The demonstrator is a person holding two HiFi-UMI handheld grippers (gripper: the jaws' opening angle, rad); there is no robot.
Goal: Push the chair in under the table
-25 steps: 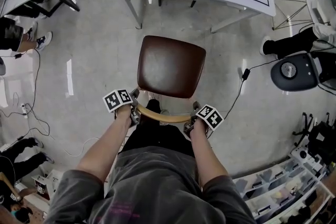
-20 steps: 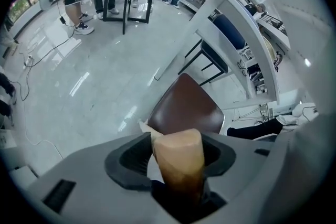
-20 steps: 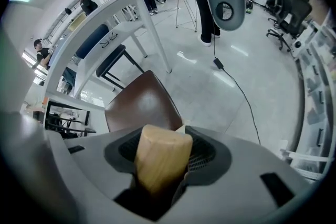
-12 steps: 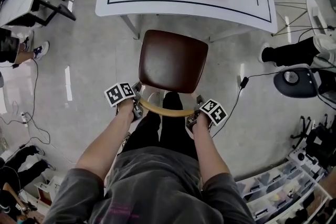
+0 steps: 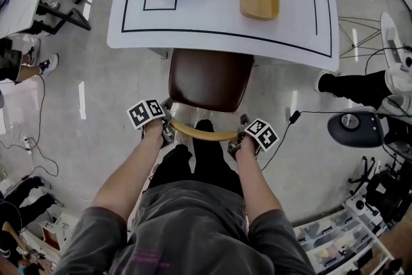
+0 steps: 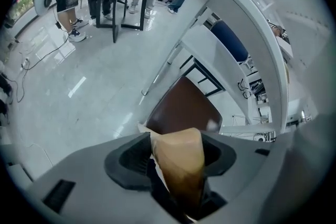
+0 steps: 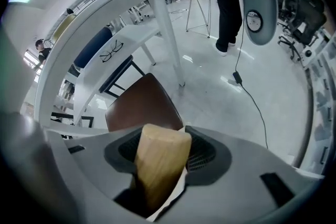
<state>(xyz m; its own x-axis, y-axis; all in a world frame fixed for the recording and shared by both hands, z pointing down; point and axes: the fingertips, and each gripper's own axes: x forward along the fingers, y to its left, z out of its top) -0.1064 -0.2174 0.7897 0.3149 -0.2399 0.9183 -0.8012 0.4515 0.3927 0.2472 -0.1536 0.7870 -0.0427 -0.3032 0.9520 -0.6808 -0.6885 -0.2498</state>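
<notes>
Grey concrete floor (image 5: 103, 93) surrounds the white table (image 5: 296, 22), where the chair (image 5: 209, 79) stands with its seat front tucked under the near edge. We clamp the left gripper (image 5: 167, 129) and right gripper (image 5: 238, 142) on opposite ends of its curved wooden backrest (image 5: 203, 134); we judge it stiff, fairly light, sliding straight if pushed evenly.
</notes>
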